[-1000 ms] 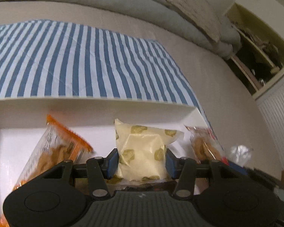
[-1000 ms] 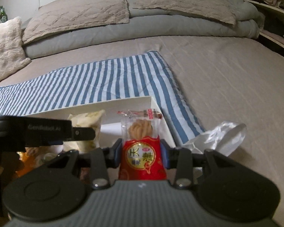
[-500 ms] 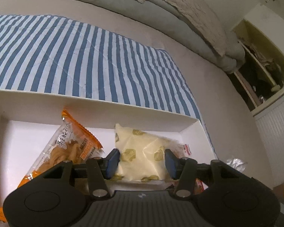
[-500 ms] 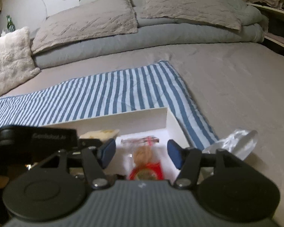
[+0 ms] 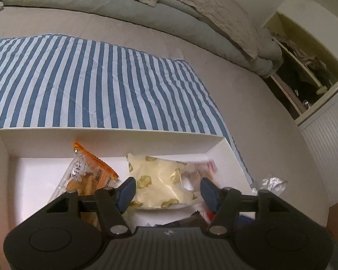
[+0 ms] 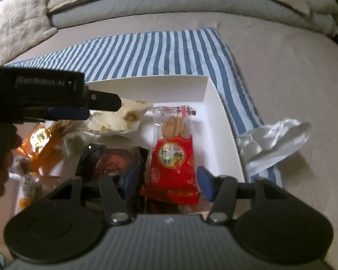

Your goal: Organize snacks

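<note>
Box: my white box (image 6: 216, 112) already has the yellow pack (image 5: 162, 184), orange pack (image 5: 87, 175) and red pack (image 6: 172, 157).
Left gripper (image 5: 166, 190): part open over the yellow pack, holding nothing, I think.
Right gripper (image 6: 169, 181): closing around the red pack, not squeezing it.
Left to do: maybe the crinkly wrapper (image 6: 272, 139) outside.

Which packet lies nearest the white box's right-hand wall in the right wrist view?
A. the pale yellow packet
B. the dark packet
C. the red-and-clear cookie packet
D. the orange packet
C: the red-and-clear cookie packet lies along the white box's right wall, with the pale yellow packet and the orange packet further left.
</note>
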Motion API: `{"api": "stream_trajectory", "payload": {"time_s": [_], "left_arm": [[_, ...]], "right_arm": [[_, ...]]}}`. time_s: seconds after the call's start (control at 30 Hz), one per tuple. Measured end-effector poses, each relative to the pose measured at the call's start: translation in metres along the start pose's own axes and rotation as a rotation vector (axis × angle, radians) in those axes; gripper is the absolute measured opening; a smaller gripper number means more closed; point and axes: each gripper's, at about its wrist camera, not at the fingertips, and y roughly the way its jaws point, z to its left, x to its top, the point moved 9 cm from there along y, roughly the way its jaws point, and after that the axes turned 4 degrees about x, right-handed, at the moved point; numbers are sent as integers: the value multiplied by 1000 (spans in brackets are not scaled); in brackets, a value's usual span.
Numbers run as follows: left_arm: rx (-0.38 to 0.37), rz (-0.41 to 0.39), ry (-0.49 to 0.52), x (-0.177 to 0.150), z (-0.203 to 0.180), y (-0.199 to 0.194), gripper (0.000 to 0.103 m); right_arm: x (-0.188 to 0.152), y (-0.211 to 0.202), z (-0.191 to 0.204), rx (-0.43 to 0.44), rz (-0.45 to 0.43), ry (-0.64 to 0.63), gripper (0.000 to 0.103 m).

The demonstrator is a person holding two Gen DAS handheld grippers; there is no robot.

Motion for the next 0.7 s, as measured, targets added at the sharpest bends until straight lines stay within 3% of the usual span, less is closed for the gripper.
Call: {"api": "stream_trajectory", "payload": {"time_s": [0.03, 0.1, 0.27, 0.33, 0.7], "left_arm": [[0, 5, -1, -2, 1, 0, 57], [-1, 7, -15, -1, 3, -1, 56], [-36, 10, -29, 1, 2, -3, 37], [-42, 20, -13, 0, -2, 1, 24], [-2, 42, 54, -10, -9, 17, 23]], "right_arm": [[3, 0, -1, -11, -12, 1, 26], [9, -1, -4, -50, -54, 10, 17], [14, 3, -12, -106, -96, 17, 17], [12, 5, -11, -108, -89, 17, 17], [7, 4, -14, -91, -71, 35, 18]]}}
